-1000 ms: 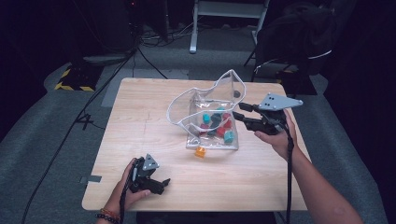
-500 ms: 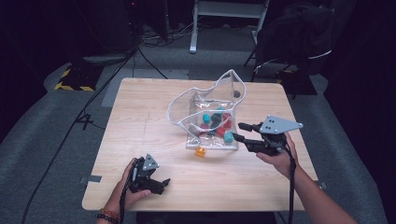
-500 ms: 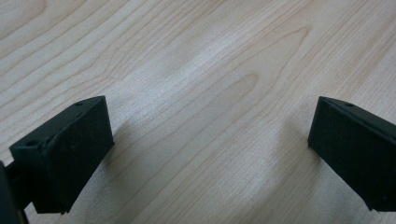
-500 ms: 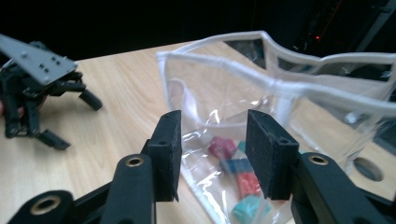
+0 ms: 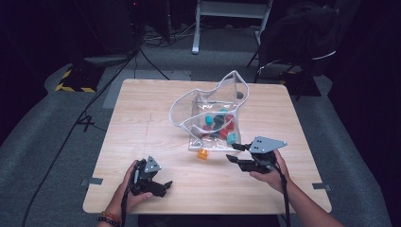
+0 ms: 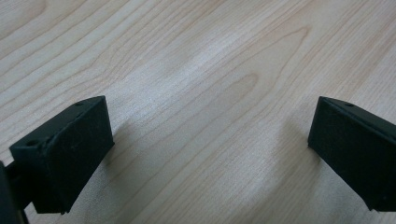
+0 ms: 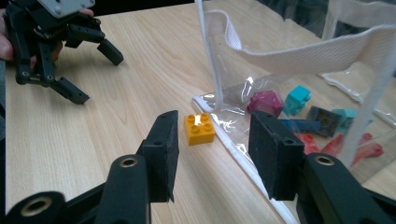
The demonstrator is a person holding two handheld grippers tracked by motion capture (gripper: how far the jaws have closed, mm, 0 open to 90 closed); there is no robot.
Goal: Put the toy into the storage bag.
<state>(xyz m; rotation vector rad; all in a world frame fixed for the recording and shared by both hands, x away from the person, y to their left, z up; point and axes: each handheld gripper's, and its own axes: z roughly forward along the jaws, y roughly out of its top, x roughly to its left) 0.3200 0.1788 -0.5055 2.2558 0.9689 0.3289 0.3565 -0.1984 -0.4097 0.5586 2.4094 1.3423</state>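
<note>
Claw (image 5: 235, 152) on our right hand is coming down and toward us: a second ago it was hovering up beside the clear bag (image 5: 213, 111), and now it is sitting low over the bench (image 5: 142, 118), just right of the orange brick (image 5: 203, 153). We are reading that as the approach for a pick, with the loose brick likely meant to join the others in the bag. Its jaws are standing well apart with nothing between them; in the right gripper view the orange brick (image 7: 199, 129) is lying framed in the gap ahead, not yet touched.

Our left claw (image 5: 161, 187) is resting at the near left of the bench, where it was a second ago, jaws wide open on bare wood and holding nothing.

We are finding the brick flat on the bench, studs up, just off the near edge of the bag and touching or almost touching its white seam (image 7: 243, 161). Square with four studs, it is offering no real long axis; its sides are sitting slightly skewed to the jaw pads (image 7: 164, 140), so we are judging that a small turn of the hand may help to close on flat faces.
</note>
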